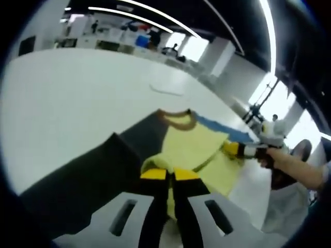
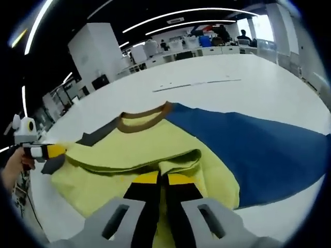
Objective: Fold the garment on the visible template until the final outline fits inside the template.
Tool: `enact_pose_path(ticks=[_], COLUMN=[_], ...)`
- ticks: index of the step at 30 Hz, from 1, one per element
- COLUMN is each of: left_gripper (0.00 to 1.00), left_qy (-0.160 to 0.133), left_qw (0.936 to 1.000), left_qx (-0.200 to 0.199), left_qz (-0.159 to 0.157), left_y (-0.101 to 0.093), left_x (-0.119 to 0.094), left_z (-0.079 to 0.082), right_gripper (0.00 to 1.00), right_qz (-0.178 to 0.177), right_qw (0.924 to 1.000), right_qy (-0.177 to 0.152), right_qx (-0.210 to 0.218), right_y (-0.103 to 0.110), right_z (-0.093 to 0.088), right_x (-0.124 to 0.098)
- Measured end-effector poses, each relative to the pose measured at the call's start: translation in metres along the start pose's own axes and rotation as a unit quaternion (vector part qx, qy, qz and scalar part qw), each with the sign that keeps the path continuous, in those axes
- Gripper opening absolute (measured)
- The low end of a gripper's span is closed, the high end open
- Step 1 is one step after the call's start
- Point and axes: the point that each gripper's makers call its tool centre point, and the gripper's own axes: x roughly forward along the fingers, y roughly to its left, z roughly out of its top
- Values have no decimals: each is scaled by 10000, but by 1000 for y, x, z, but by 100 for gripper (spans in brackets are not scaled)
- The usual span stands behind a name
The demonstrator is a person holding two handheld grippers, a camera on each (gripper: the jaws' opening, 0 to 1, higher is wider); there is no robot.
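Between both tongs (image 1: 170,174) (image 2: 161,179), each clamped on it, yellow garment (image 2: 155,150).

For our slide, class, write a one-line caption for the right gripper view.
Right gripper pinches the yellow shirt, folding it over the blue sleeve on the white table.

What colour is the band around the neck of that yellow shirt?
Brown. The collar of the yellow shirt shows best in the right gripper view.

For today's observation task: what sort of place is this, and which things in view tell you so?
Probably an open-plan lab or workshop: a big white table bearing a yellow shirt, strip ceiling lights, and cluttered desks behind.
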Motion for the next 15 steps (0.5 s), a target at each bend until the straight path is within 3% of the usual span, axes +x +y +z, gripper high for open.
enact_pose_path(ticks=[15], left_gripper=[0], left_qy=[-27], left_qw=[10000], left_qx=[43], left_qz=[2], left_y=[-11], left_x=[-9], left_z=[4], right_gripper=[2], right_qz=[155], right_qw=[9992], right_qy=[110], right_qx=[-360], right_y=[-1], right_z=[-1], right_x=[-19])
